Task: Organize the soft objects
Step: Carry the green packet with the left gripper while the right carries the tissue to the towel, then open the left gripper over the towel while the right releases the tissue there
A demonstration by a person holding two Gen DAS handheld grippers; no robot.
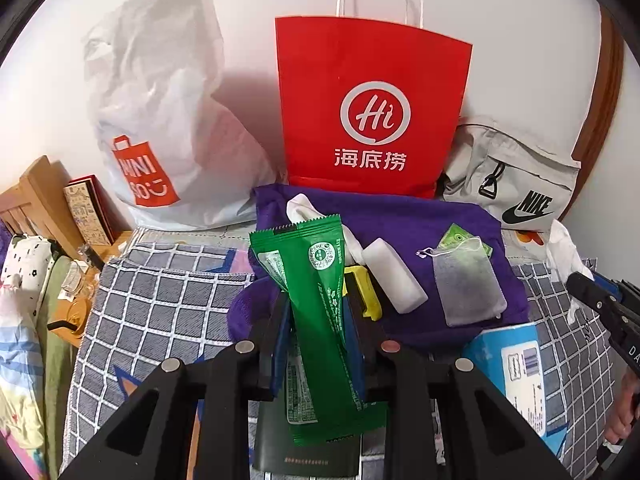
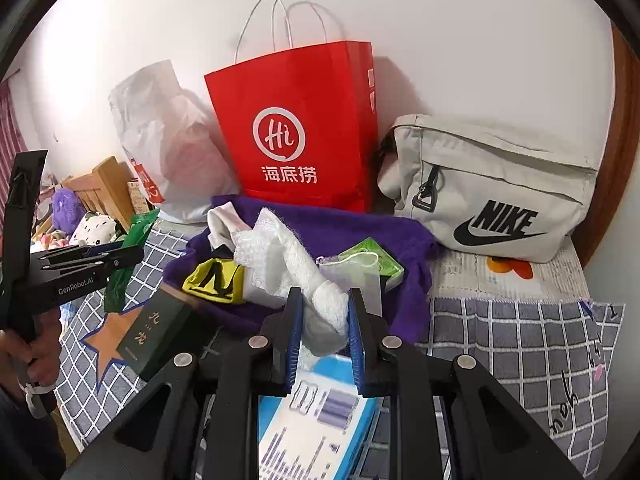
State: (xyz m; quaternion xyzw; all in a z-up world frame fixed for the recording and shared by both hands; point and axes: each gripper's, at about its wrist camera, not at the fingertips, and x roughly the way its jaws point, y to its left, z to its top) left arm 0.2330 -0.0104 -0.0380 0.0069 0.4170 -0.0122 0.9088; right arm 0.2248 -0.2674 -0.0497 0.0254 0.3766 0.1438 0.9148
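Left gripper [image 1: 320,312]: jaws drawn in close on a long green foil snack packet [image 1: 316,292], gripped around its middle, long axis running up and away along the fingers, top edge crimped and free, lower end hanging below the pads. Right gripper [image 2: 324,320]: jaws likewise narrow, pinching a crumpled white bubble-wrap sheet [image 2: 288,264] near its lower end; the rest of the sheet trails forward and left over the pile. Both loads are lifted clear of the bed. Just ahead of both lies a rumpled purple fleece cloth [image 1: 404,216] carrying a white foam block [image 1: 394,276], a small drawstring mesh pouch [image 1: 468,288], a yellow-and-black item [image 2: 216,276] and a white sock [image 1: 304,204]. Beyond it, against the wall, stands an upright red paper carrier bag [image 1: 372,108] with its mouth open upward, dead ahead of the left gripper and slightly left of the right. A white plastic shopping bag [image 1: 160,112] stands to its left, a grey canvas waist bag [image 2: 496,184] to its right. Judgement: the red bag looks the likely receptacle; its tall rim needs a lift before any drop. The grippers sit near each other; open checked bedspread [image 2: 520,344] lies to the right, while a dark green box [image 2: 160,332] and a blue-and-white carton [image 2: 320,412] crowd the near edge.
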